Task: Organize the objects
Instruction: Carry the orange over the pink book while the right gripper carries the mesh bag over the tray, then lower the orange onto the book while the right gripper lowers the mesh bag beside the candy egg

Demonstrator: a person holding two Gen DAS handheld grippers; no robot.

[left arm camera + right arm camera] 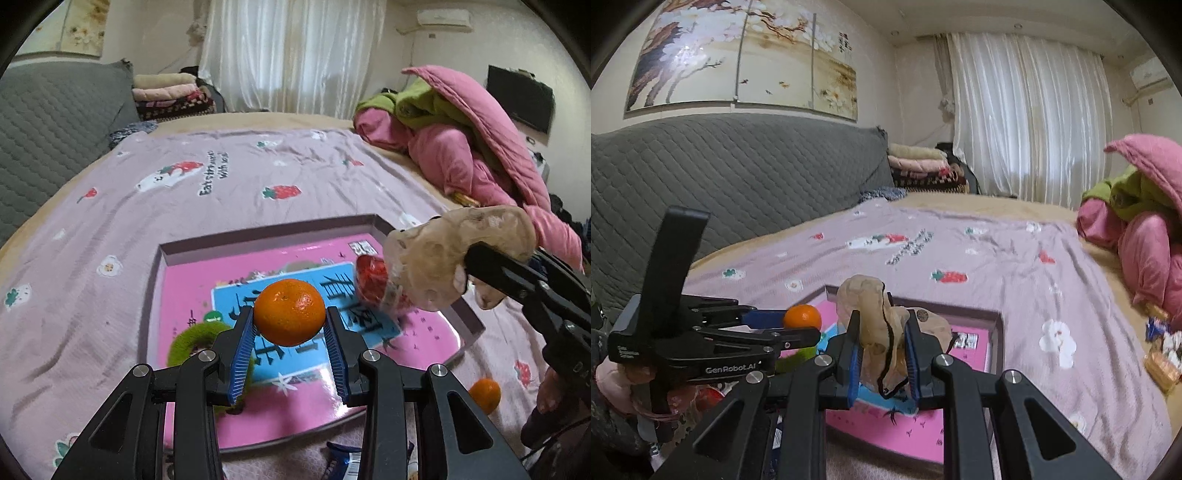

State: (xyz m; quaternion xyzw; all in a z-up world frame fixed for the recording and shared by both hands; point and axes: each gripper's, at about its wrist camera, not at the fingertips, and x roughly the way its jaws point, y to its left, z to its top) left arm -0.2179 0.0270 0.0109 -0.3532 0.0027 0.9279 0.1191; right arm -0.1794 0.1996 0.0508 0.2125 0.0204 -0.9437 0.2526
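Orange mandarin [289, 312] sits clamped between the left tool's [290, 325] pads.

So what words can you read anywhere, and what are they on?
"GenRobot.AI": on the side of the left tongs, seen from the right wrist view.
"Eat str…" and "With …": printed on the bedsheet; the rest is too blurred.
Big Chinese characters: on the blue panel inside the pink tray; partly covered, so I can't read them surely.
Small white label on the left tongs' body: too small to read.
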